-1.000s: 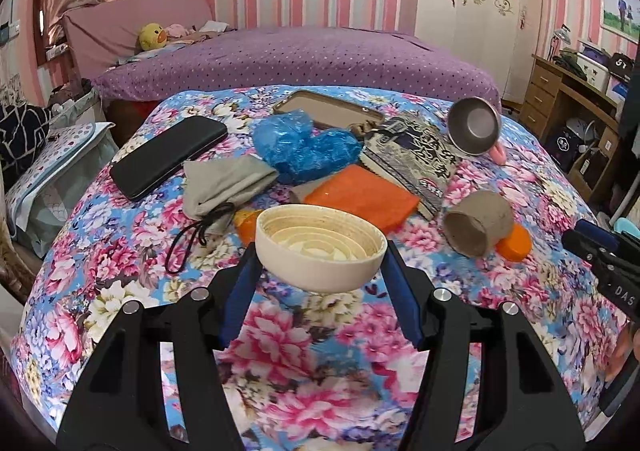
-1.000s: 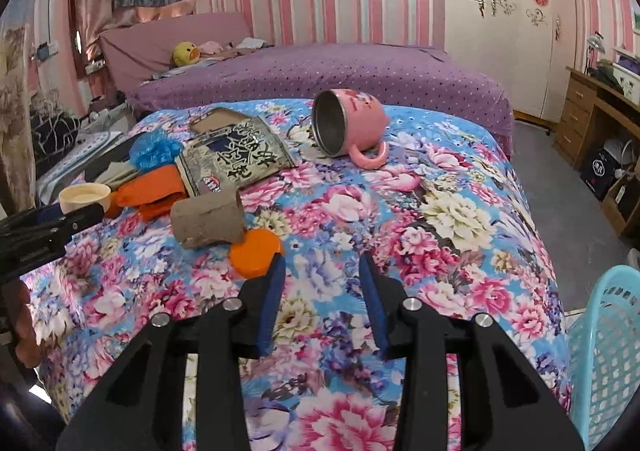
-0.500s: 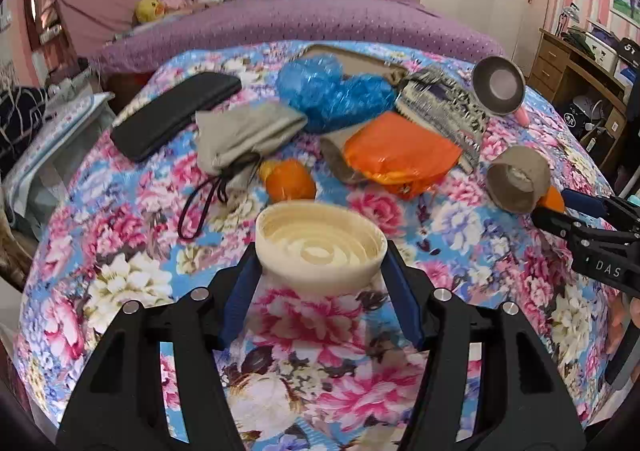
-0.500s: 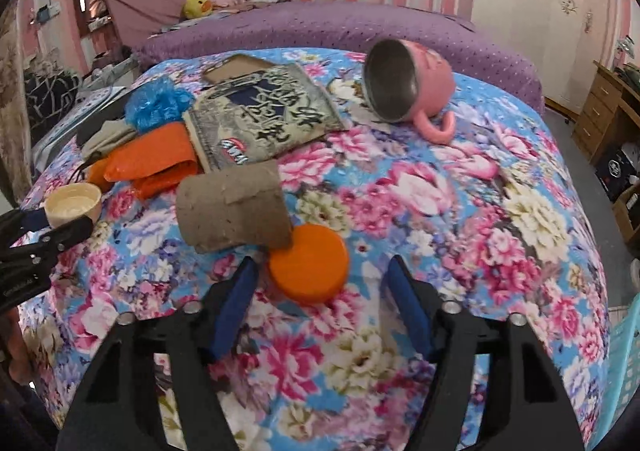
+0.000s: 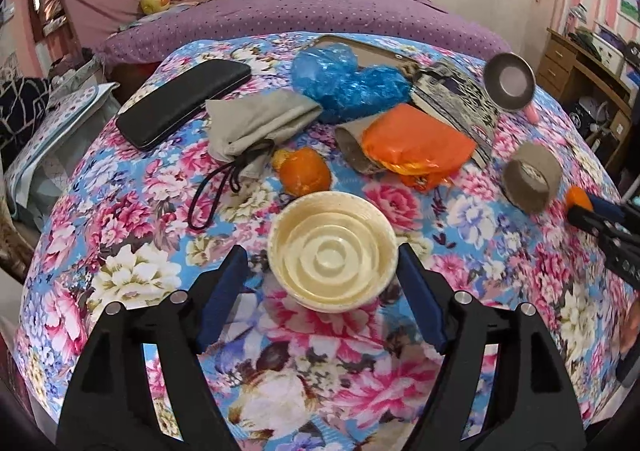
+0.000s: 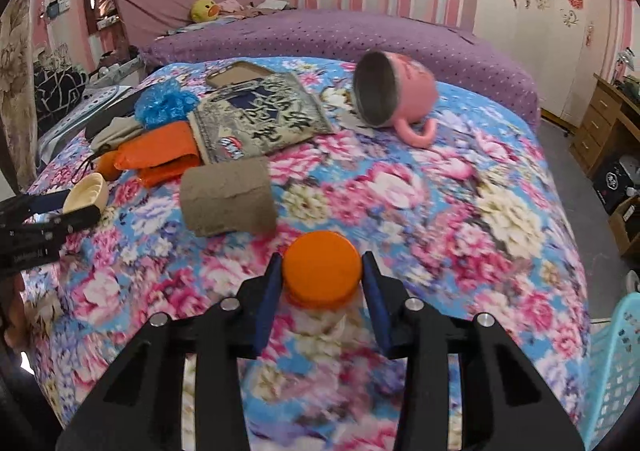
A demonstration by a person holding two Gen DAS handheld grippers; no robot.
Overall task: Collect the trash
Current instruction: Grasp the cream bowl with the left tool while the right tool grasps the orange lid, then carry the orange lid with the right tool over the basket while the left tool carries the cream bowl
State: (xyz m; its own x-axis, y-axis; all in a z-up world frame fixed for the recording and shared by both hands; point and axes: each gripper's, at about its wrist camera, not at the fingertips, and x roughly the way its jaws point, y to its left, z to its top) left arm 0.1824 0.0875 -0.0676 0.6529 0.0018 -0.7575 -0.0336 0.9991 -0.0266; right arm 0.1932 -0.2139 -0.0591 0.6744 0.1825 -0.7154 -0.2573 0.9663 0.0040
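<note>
The left hand-held gripper (image 5: 320, 271) has just been opening; its jaws stand wide around the cream lid (image 5: 332, 255), which sits on the bed (image 5: 120, 251) with a gap at the left pad. The right hand-held gripper (image 6: 322, 271) has just been closing, its pads against the orange cap (image 6: 322, 265). A cardboard roll (image 6: 228, 203) lies just beyond.

A bed under a floral cover (image 5: 132, 275) carries a cream ribbed lid (image 5: 332, 255), orange peel (image 5: 306, 173), grey drawstring pouch (image 5: 256, 123), black case (image 5: 184, 103), blue plastic bags (image 5: 344, 81), orange bag (image 5: 416, 143), cardboard roll (image 6: 228, 197), printed packet (image 6: 256, 117) and tipped pink mug (image 6: 394, 93).
</note>
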